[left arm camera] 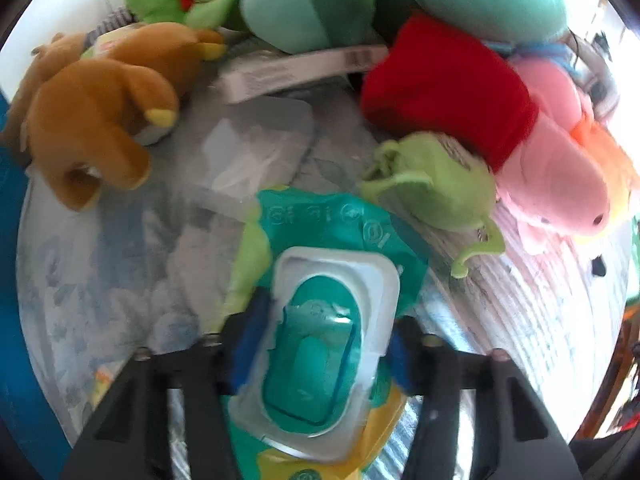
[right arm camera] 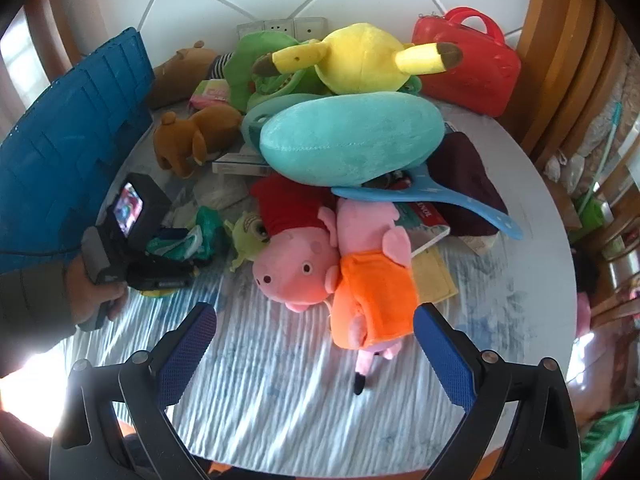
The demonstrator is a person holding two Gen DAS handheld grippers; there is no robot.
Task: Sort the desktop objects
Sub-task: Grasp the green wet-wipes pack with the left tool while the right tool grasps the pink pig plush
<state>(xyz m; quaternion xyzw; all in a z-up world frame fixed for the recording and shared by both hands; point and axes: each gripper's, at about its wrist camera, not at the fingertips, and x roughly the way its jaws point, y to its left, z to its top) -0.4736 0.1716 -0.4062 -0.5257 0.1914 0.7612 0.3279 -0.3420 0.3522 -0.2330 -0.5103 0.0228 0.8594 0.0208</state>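
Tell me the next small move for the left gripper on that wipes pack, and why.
Probably lift it straight up a little. The left gripper has its blue pads against both sides of the wipes pack at its white flip lid, so the grip looks made. The green plush lies close on one side, so a straight rise should clear it before carrying the pack off.

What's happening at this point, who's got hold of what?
A person is sorting a heap of toys on a round table. The left gripper is clamped on a green wet-wipes pack with a white flip lid. The right gripper hangs open and empty above the striped cloth, just short of the pink pig plush in an orange dress.
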